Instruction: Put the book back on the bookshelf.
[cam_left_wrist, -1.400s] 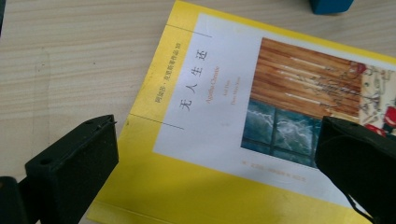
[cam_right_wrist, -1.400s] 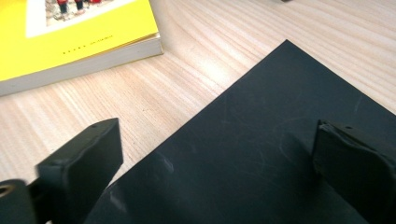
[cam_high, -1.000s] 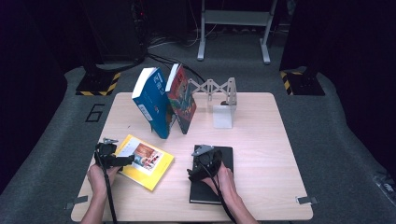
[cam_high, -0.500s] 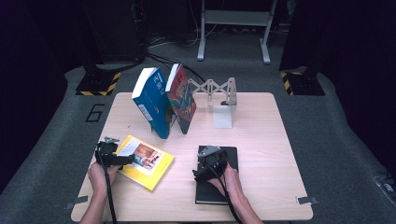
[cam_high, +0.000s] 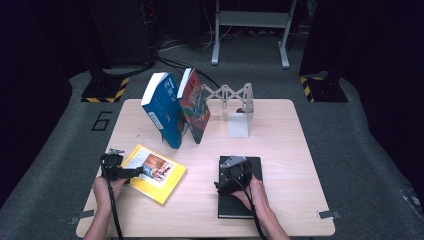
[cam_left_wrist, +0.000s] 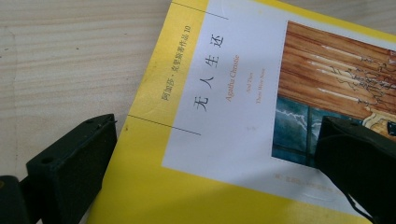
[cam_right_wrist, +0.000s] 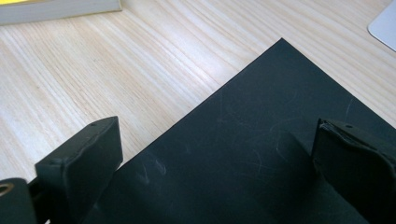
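Left gripper (cam_high: 142, 171): lower left of high view, held in person's left hand (cam_high: 106, 189); jaws point right, over the yellow book. In left gripper view the jaws stand wide apart, nothing clamped btwn them; one jaw sits at the book's left edge, other over the cover art at lower right.
Yellow book (cam_high: 154, 172): flat on table (cam_high: 280, 140), lower left, turned at an angle. Left gripper view shows yellow cover w/ white panel, Chinese title, "Agatha Christie" in small print, pic of wooden boards at upper right.
Right gripper (cam_high: 226, 189): lower centre of high view, in person's right hand (cam_high: 251, 192), over upper part of black book. Right gripper view: jaws spread apart, empty; left jaw over bare wood just beside book's edge, right jaw over the black cover. Contact w/ cover: can't tell.
Black book (cam_high: 239, 207): flat, lower centre-right of table, well apart from yellow book. Plain matte cover w/ faint scuffs; a corner points to upper centre of right gripper view.
Blue book (cam_high: 162, 110): upper centre-left of table, standing, tilted left.
Red book (cam_high: 196, 107): just right of blue one, leaning same way, touching it.
Bookend rack (cam_high: 235, 95): grey scissor-type frame, upper centre, w/ white end plate (cam_high: 238, 125) right of the red book.
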